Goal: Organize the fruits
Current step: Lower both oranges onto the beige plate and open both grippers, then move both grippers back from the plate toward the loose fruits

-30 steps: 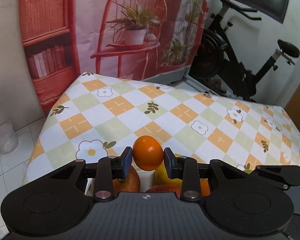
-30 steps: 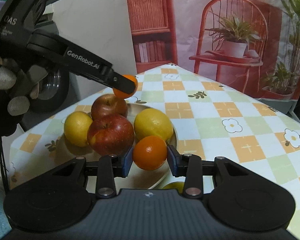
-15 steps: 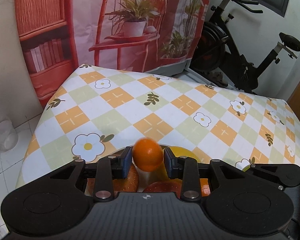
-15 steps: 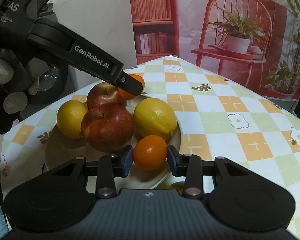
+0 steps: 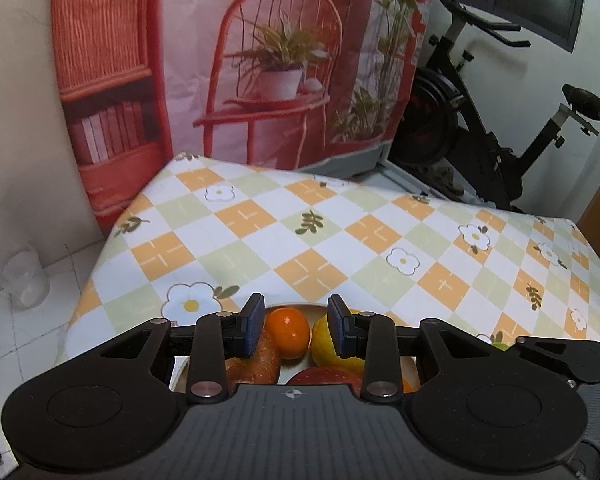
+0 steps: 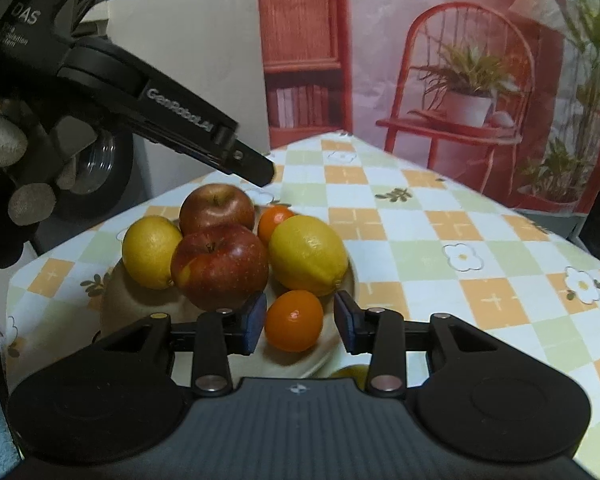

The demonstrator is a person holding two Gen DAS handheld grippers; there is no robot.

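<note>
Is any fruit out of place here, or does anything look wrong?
One thing stands out: a yellow-green fruit lies on the tablecloth, just outside the plate, and is only partly visible. The other fruits sit on the plate. Nothing looks spilled or damaged.

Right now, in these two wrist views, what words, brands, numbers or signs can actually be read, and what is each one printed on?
"GenRobot.AI": white print along the finger arm of the left gripper, seen in the right wrist view; somewhat blurred.
"DAS": white letters on the same gripper's body, cut off at the picture's edge.
Small lines under "DAS": too small and blurred to read.
Left wrist view: no readable text.
</note>
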